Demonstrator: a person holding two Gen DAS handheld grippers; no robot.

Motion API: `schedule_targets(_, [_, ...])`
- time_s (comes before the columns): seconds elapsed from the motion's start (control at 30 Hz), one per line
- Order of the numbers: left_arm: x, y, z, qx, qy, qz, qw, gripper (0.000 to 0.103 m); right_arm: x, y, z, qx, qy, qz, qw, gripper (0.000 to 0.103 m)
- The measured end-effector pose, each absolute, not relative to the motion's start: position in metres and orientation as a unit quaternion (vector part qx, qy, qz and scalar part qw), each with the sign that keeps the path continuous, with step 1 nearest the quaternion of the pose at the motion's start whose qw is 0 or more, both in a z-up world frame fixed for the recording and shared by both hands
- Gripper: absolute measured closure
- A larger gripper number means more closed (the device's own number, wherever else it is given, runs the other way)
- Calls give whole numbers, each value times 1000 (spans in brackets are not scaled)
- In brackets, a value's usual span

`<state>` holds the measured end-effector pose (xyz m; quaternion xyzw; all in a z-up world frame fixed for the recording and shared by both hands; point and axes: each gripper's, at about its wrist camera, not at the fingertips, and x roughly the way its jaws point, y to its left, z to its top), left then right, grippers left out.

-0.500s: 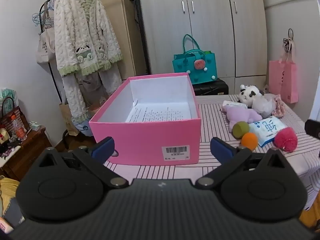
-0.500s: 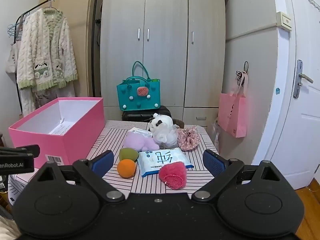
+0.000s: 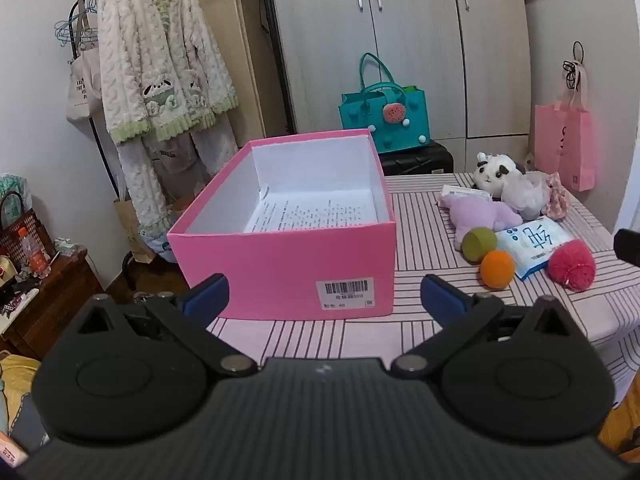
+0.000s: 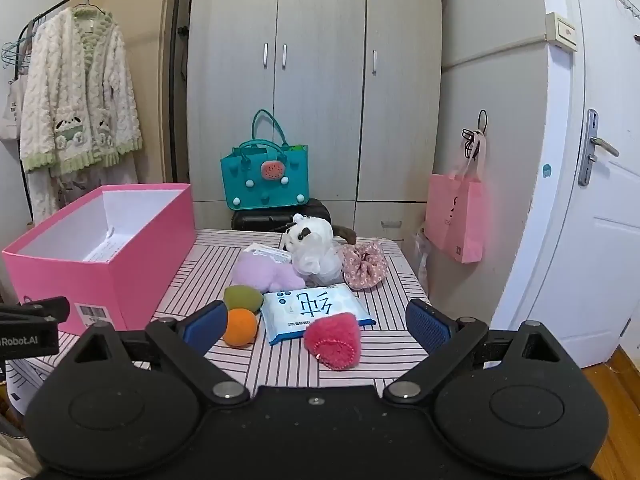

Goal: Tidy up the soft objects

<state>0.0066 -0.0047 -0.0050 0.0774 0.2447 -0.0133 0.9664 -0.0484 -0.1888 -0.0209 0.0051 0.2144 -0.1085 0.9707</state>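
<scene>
An open pink box (image 3: 288, 264) (image 4: 120, 276) holding only a printed sheet stands on the left of the striped table (image 3: 420, 256). To its right lies a cluster: panda plush (image 4: 310, 234), white mesh puff (image 4: 320, 262), purple plush (image 4: 264, 272), floral scrunchie (image 4: 366, 264), green sponge (image 4: 242, 298), orange sponge (image 4: 239, 326), wipes pack (image 4: 312, 310), red puff (image 4: 334, 340). My left gripper (image 3: 324, 300) is open and empty, in front of the box. My right gripper (image 4: 316, 322) is open and empty, near the red puff.
A teal bag (image 4: 266, 176) sits on a black case behind the table. A pink bag (image 4: 456, 216) hangs on the right. A clothes rack (image 3: 160, 80) with a fluffy robe stands to the left. A door (image 4: 600, 200) is at far right.
Both grippers have shifted only slightly; the scene looks almost the same. Nothing on the table has moved.
</scene>
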Motion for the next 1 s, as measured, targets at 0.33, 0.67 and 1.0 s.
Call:
schedule_targets(0.33, [6,-4,-7,73,255,-21,964,0,-55,-189,-17,-3,220,-110,969,5])
schedule_targets(0.67, [4,1,-6,61,256,-17,965,0,-56,-183,-18,-12,230,-113,966,5])
schedule_targets(1.0, [7,8,-8,43,257,-7,966,0,-52,-182,-18,-12,236,-115,965,5])
